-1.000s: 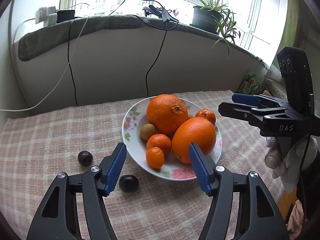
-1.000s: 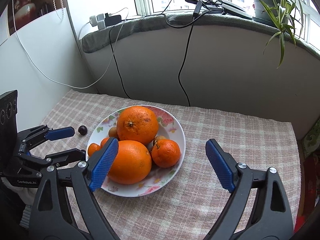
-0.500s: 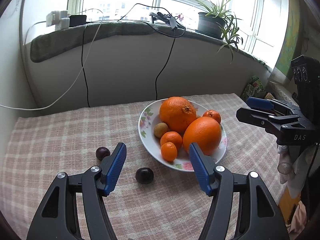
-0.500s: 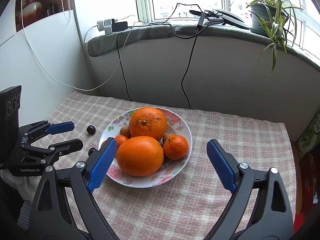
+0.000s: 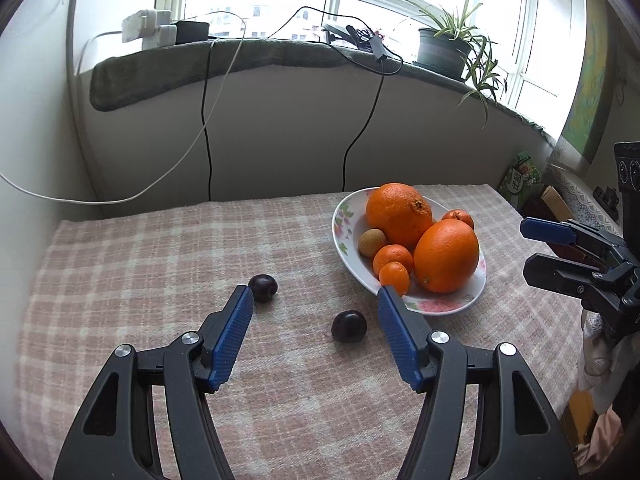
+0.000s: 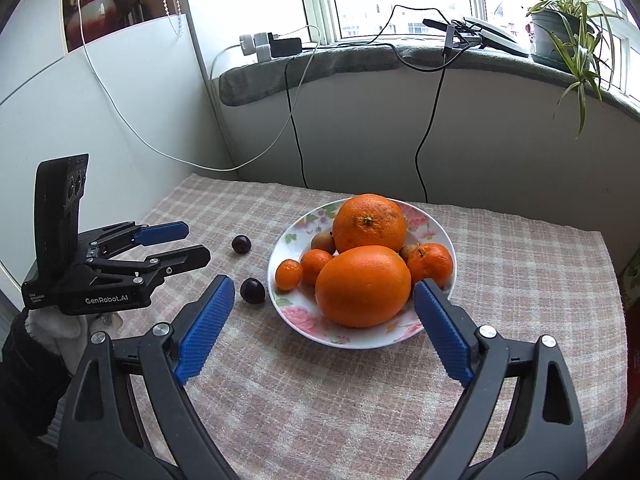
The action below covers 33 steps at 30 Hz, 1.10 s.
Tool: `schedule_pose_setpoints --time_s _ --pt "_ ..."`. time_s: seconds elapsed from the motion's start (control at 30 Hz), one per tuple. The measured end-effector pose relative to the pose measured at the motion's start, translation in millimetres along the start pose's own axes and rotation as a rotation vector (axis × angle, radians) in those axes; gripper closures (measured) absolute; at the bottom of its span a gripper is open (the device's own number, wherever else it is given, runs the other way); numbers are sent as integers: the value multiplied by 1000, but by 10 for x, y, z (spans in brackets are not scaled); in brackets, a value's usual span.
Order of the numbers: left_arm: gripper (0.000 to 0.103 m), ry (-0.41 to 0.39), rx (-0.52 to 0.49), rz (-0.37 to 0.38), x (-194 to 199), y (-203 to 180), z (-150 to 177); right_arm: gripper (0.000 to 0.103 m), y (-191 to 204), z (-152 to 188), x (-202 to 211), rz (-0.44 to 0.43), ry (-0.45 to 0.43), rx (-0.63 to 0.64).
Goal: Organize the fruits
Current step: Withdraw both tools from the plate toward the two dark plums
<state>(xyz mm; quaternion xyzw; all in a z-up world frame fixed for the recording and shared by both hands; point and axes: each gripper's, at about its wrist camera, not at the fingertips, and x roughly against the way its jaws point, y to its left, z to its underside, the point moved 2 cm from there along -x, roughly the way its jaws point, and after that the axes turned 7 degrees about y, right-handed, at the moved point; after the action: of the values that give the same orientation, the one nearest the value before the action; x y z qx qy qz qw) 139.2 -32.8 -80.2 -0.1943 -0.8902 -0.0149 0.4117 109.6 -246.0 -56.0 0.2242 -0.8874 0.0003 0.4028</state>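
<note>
A floral plate [image 5: 344, 240] [image 6: 430, 232] on the checked tablecloth holds two big oranges [image 5: 446, 256] [image 6: 362, 286], several small tangerines [image 5: 394, 278] [image 6: 289, 275] and a brown kiwi [image 5: 372, 243]. Two dark plums lie loose on the cloth left of the plate: one near [image 5: 349, 326] [image 6: 252, 290], one farther [image 5: 263, 282] [image 6: 241, 244]. My left gripper [image 5: 316, 300] [image 6: 188, 244] is open, with the near plum just ahead between its finger lines. Open too, my right gripper [image 6: 324, 292] [image 5: 536, 248] hovers in front of the plate, empty.
The table [image 5: 160, 248] backs onto a wall under a window sill [image 5: 240, 56] with hanging cables, chargers and a potted plant [image 5: 444, 50]. A white wall closes the left side. Packets and clutter [image 5: 520, 180] sit past the table's right edge.
Both grippers have pulled back from the plate and swung left; the plate now sits farther off and right in the left wrist view, and the near plum has come between the left fingers' lines.
</note>
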Motion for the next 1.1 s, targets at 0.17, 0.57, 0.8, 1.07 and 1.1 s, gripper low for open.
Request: schedule_pose_setpoints --time_s 0.17,0.57,0.8,1.07,1.1 --pt "46 15 21 -16 -18 206 65 10 245 88 -115 -53 32 32" --pt "67 56 51 29 -186 500 84 45 634 304 -594 -120 166 -7" --pt "72 94 37 86 -366 551 62 54 781 318 -797 -35 176 -63" --pt "73 111 11 125 -488 588 -11 59 788 221 -1025 25 176 -128" --pt "73 114 10 127 -504 595 -13 59 791 212 -1040 29 176 -133"
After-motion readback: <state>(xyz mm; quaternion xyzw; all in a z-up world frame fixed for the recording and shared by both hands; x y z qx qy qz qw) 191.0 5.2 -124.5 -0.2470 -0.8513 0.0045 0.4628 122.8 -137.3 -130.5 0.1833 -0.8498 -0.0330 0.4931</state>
